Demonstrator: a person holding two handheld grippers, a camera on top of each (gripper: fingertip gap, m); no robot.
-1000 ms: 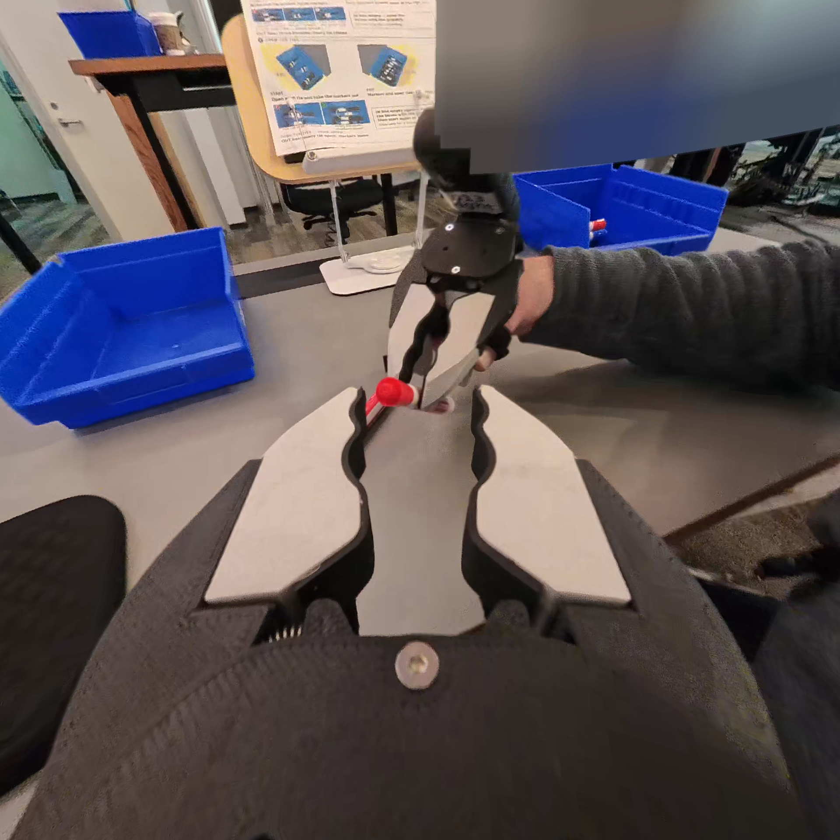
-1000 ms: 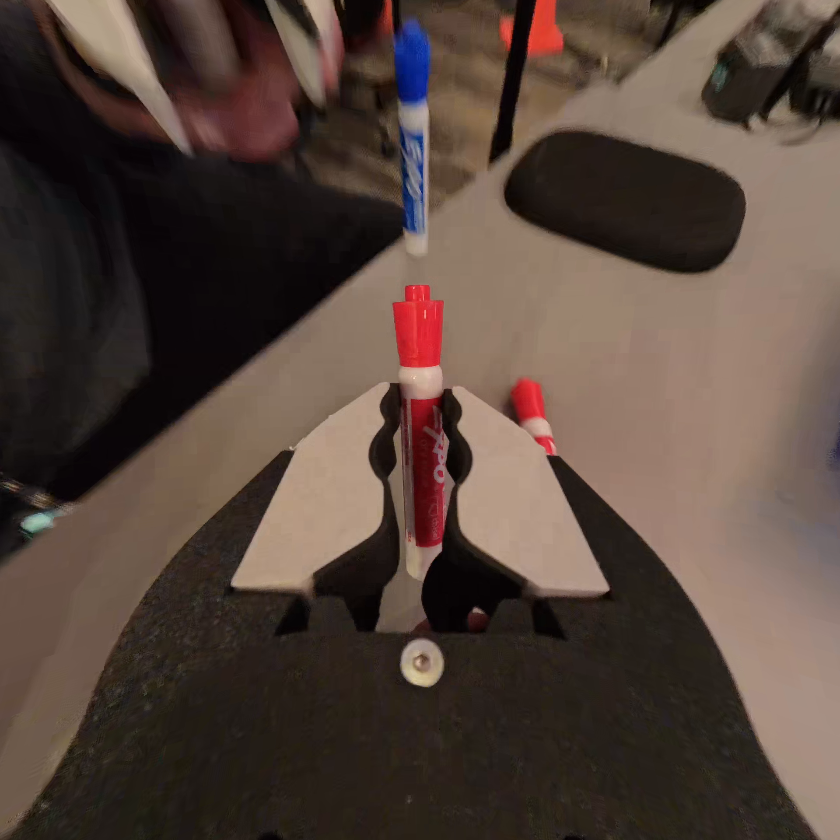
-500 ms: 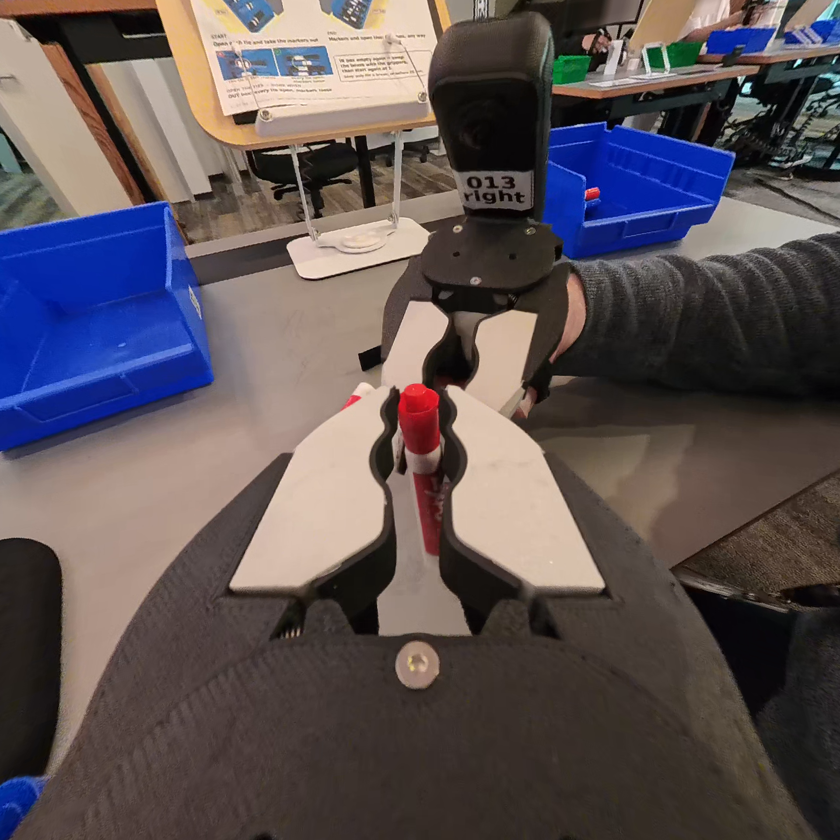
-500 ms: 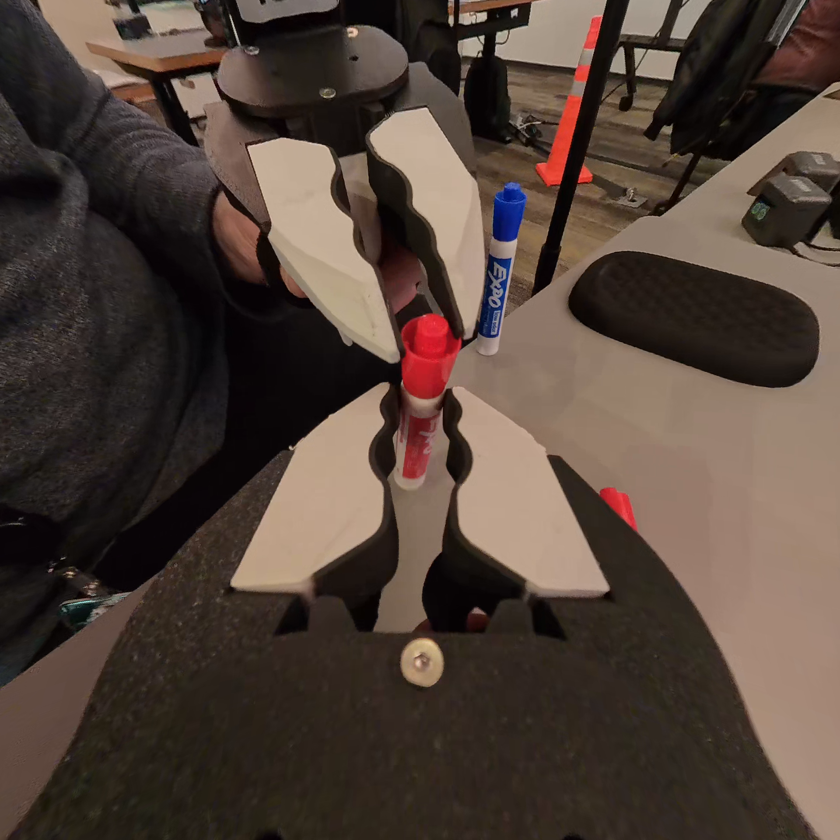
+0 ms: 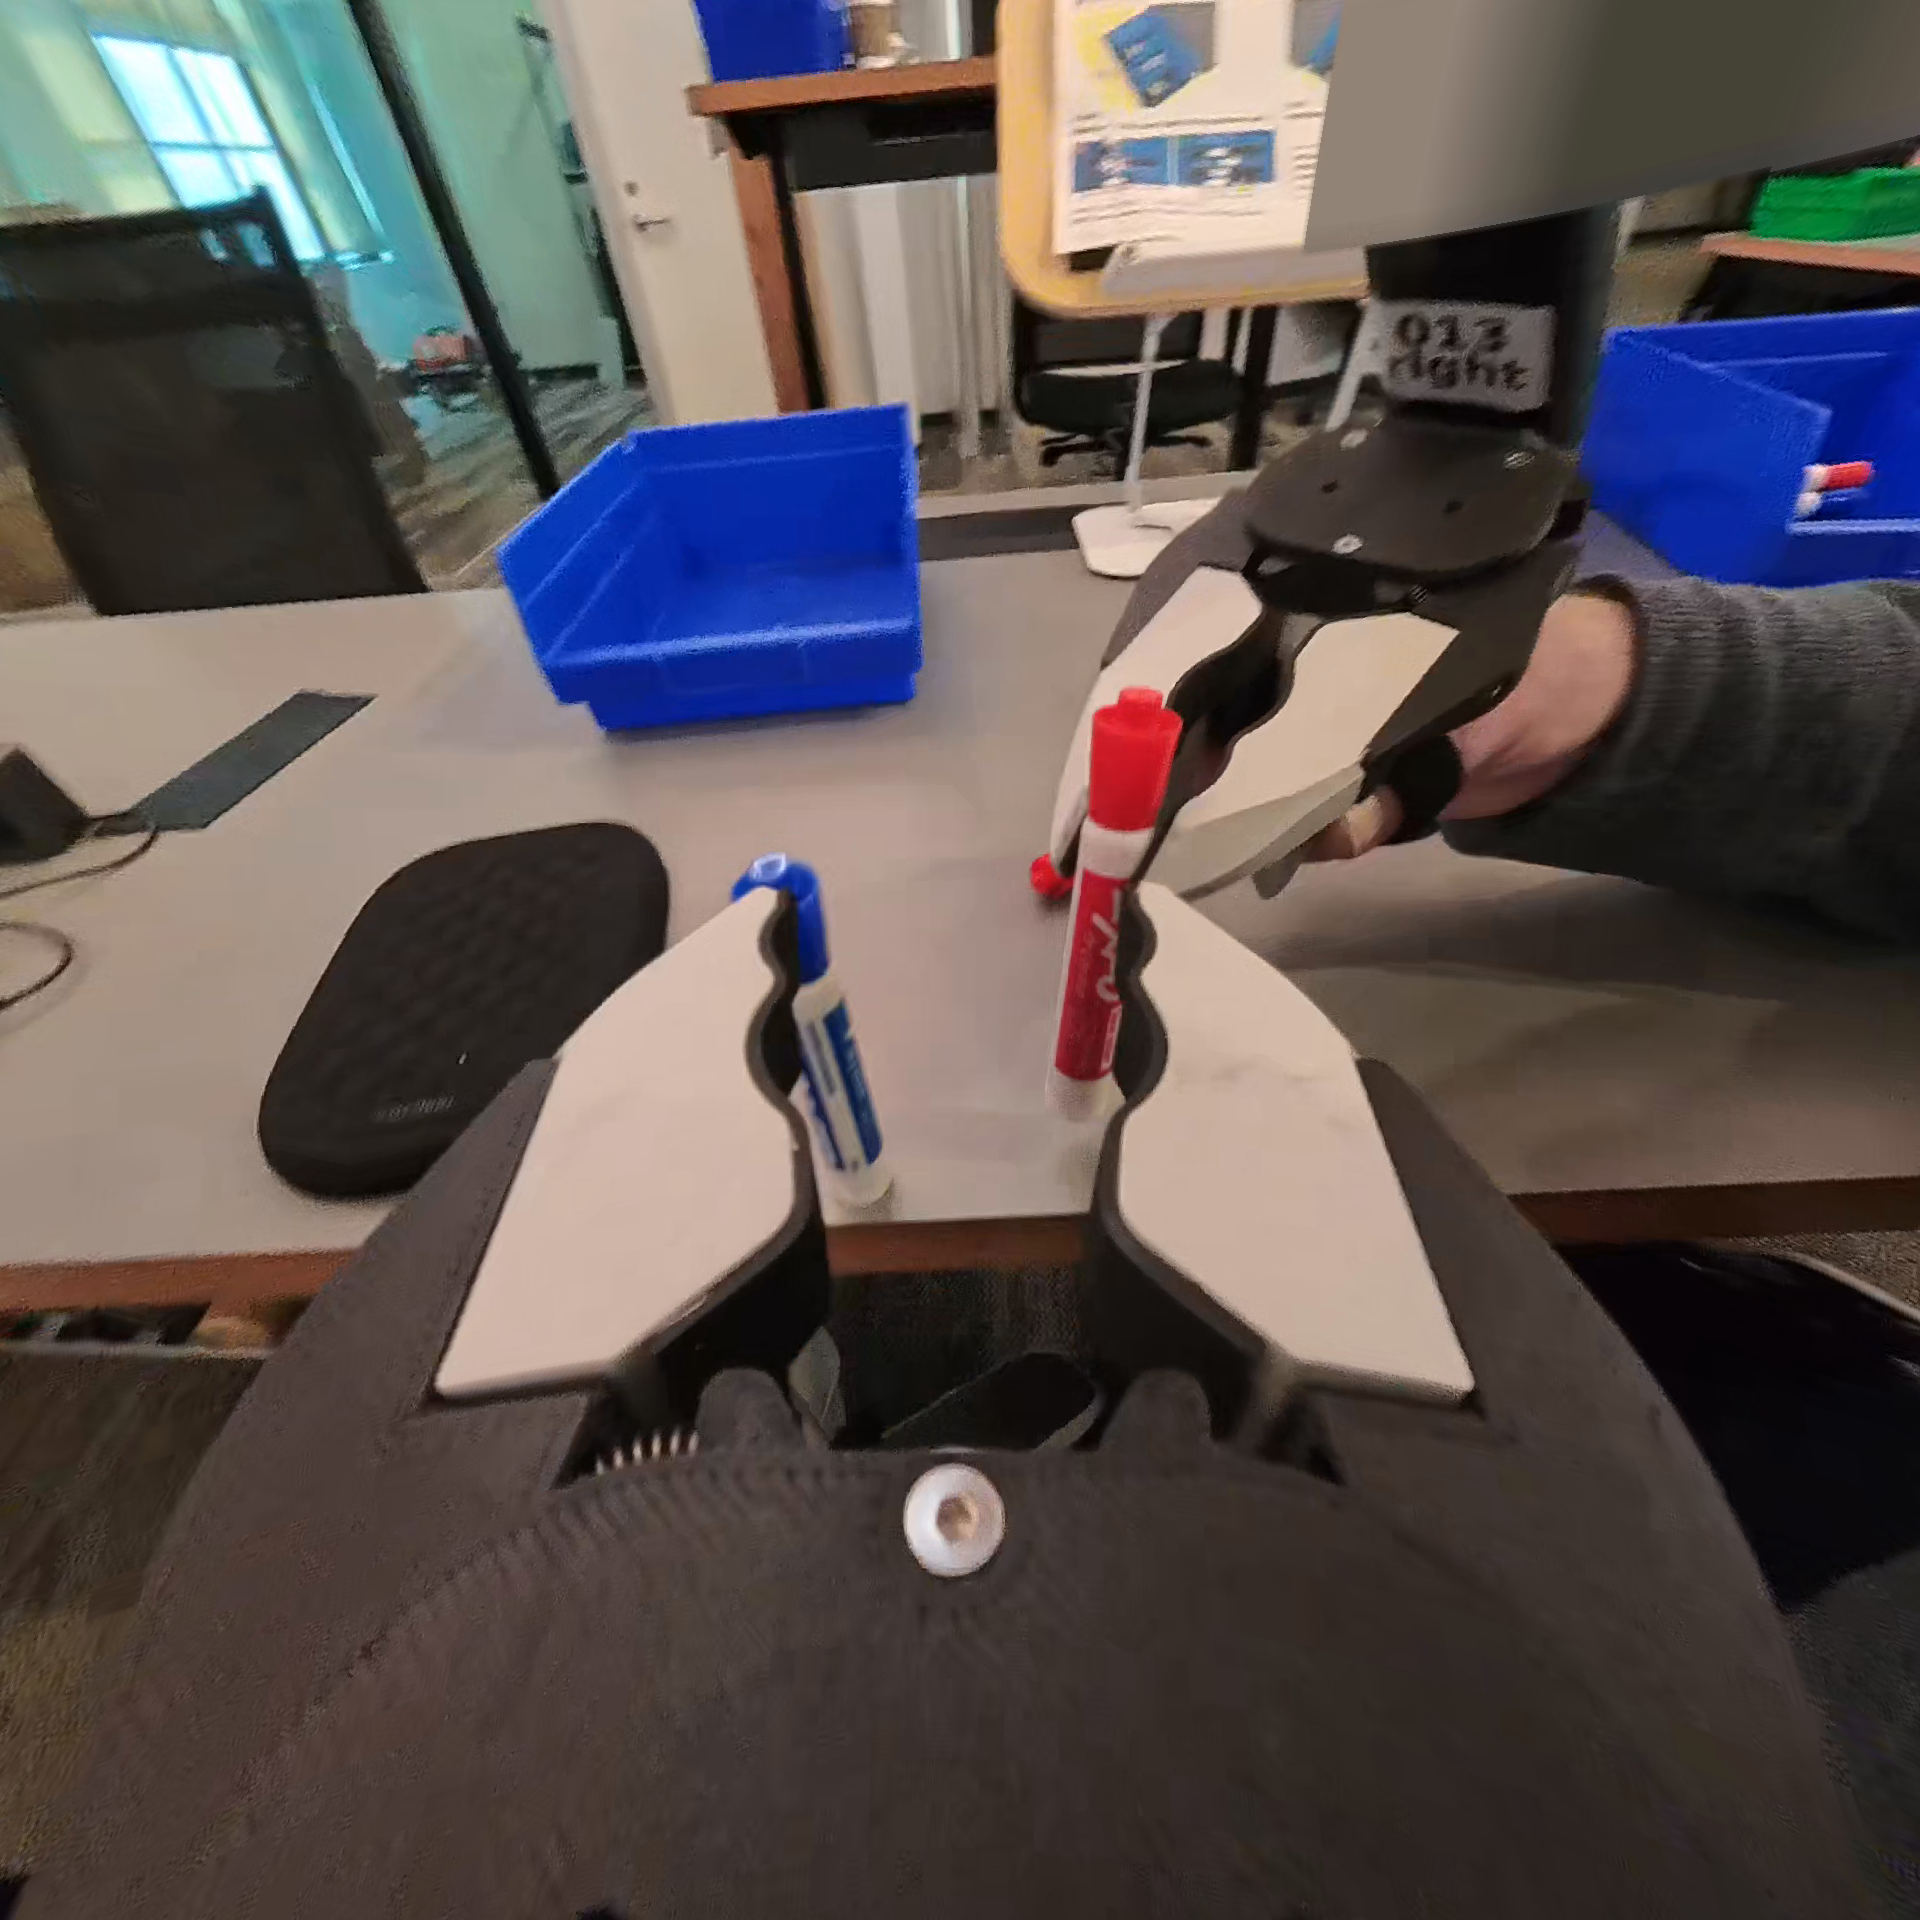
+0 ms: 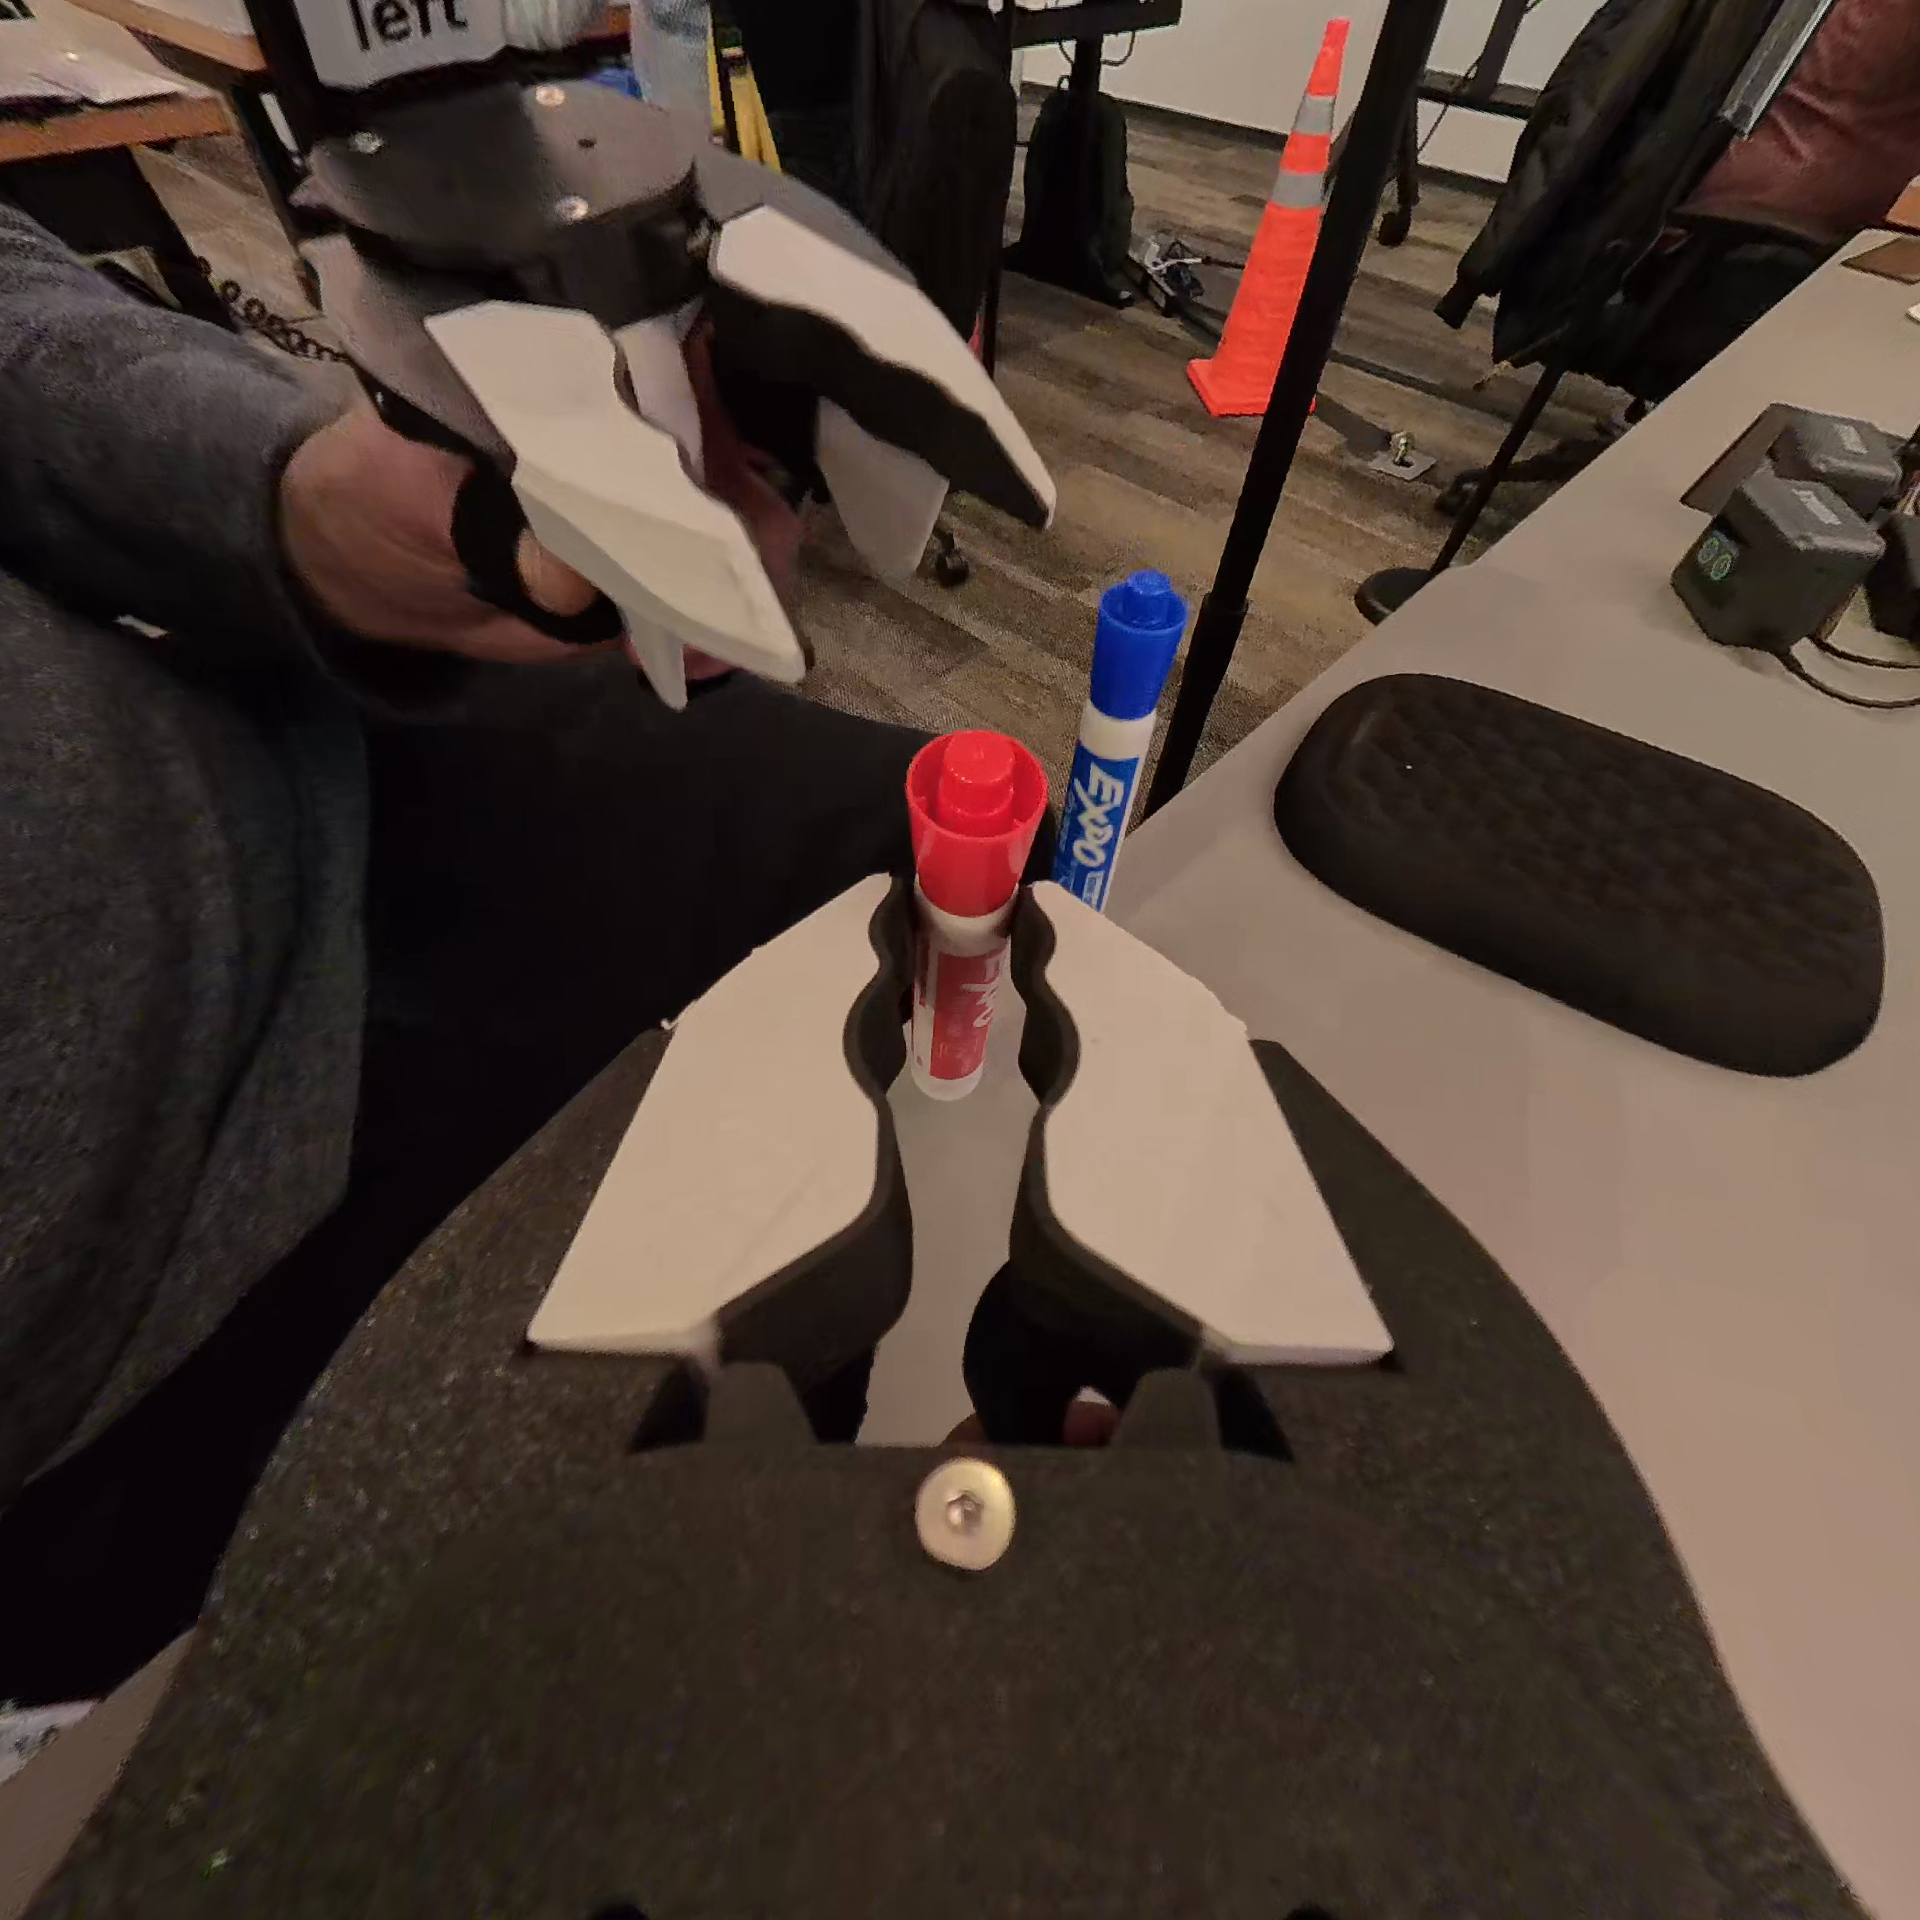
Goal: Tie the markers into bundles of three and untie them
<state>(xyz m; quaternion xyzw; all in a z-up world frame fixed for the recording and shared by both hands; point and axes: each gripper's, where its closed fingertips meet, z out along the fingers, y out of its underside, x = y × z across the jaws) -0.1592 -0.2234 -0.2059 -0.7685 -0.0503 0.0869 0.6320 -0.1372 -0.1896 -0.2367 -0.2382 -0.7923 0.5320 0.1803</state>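
While the grey surface [image 5: 312, 727] is taking up most of the left wrist view, a blue bin [image 5: 727, 582] is sitting on it at about 11 o'clock, and a second blue bin [image 5: 1714, 457] at 2 o'clock is holding what looks like a couple of red-capped markers, too small to be sure. A black padded rest [image 5: 457, 997] is lying flat at 9 o'clock, near the front edge.

The left gripper [image 5: 956, 925] is hanging just off that edge with its fingers spread wide and holding nothing. The right gripper [image 6: 961, 914] is coming in from 2 o'clock in the left view, and its fingers are pinching the red marker [image 6: 961, 914] just below the cap, so they're pretty narrow. That marker is standing upright, cap up, tail end resting on the surface.

The blue marker [image 5: 826, 1039] is standing on its own too, cap up, right near the surface edge, just beside the red one but not touching it. In the left view it's sitting against the inner side of the left finger; can't tell if they're actually touching.

Another red marker [image 5: 1049, 876] is lying on the surface under the right gripper, only its cap showing.
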